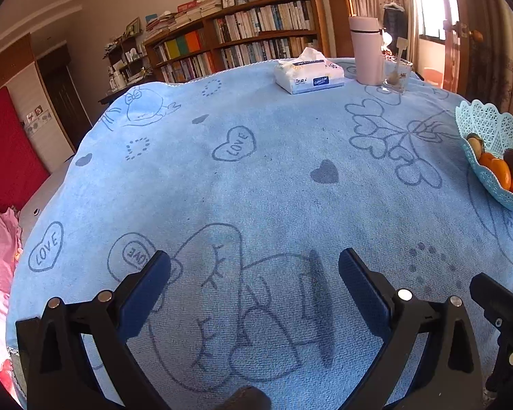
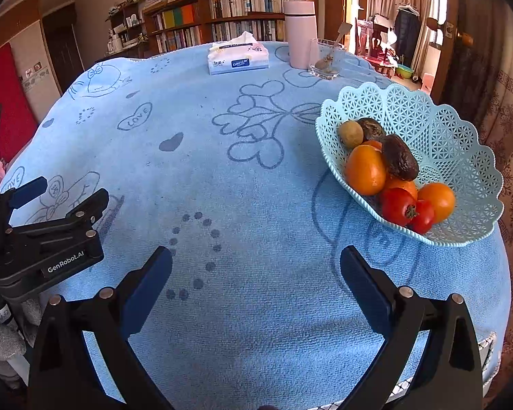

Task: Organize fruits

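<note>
Both claws, left claw (image 1: pixel 254 270) and right claw (image 2: pixel 255 266), are hanging wide apart, empty; "GenRobot.AI" is showing on the left, "LOVE" hearts (image 1: pixel 234 144) decorating the desk cloth (image 1: pixel 273 188).

Pale-blue lattice basket (image 2: pixel 444 130) — orange, red fruit (image 2: pixel 366 169)

A: We see the right gripper (image 2: pixel 255 266) with jaws spread wide, nothing between them, above the blue towel-covered table (image 2: pixel 242 184).

B: We also see a pale blue lattice basket (image 2: pixel 437 130) at right, holding oranges (image 2: pixel 366 169), a red tomato-like fruit (image 2: pixel 398 206), a kiwi (image 2: pixel 350 134) and dark fruit (image 2: pixel 399 157).

A: The left gripper (image 2: pixel 34 198) sits at our left edge; whether it's parted we can't tell. At the far side: tissue box (image 2: pixel 237 59), pink bottle (image 2: pixel 301 34), glass dish (image 2: pixel 325 59).
</note>
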